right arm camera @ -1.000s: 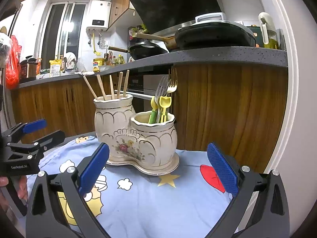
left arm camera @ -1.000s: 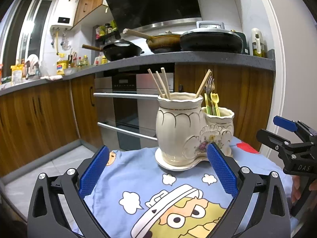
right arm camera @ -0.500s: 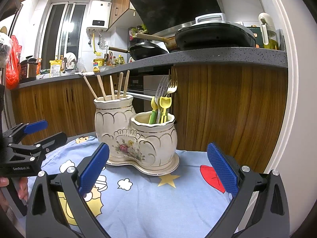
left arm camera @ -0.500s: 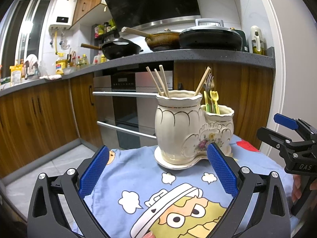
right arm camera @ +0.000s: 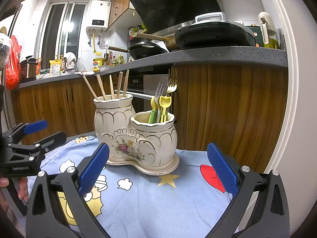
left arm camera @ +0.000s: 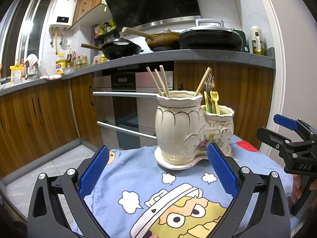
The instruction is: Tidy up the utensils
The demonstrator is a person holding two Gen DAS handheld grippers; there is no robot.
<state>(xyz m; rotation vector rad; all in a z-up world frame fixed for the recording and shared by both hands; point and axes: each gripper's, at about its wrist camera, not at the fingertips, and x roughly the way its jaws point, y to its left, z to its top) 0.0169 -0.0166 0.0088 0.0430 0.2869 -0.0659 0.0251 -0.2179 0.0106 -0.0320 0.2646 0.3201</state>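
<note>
**Utensils sorted in a top-heavy ceramic holder**

Utensils stand in a two-cup ceramic holder [right arm camera: 136, 136] on a cartoon-print cloth [right arm camera: 150, 202]: chopsticks [right arm camera: 111, 86] in the taller cup, forks [right arm camera: 168, 85] and yellow plastic pieces [right arm camera: 163, 107] in the shorter one. The left gripper [left arm camera: 157, 175] and the right gripper [right arm camera: 157, 175] hover short of it, jaws wide apart, holding nothing. The likely risks: a jaw catching a splayed chopstick or fork tine could lever the holder over, since the sticks lean outward past the rim. Dragging on the cloth could also shift the base toward the table edge. The glazed surface probably offers poor grip.
</note>
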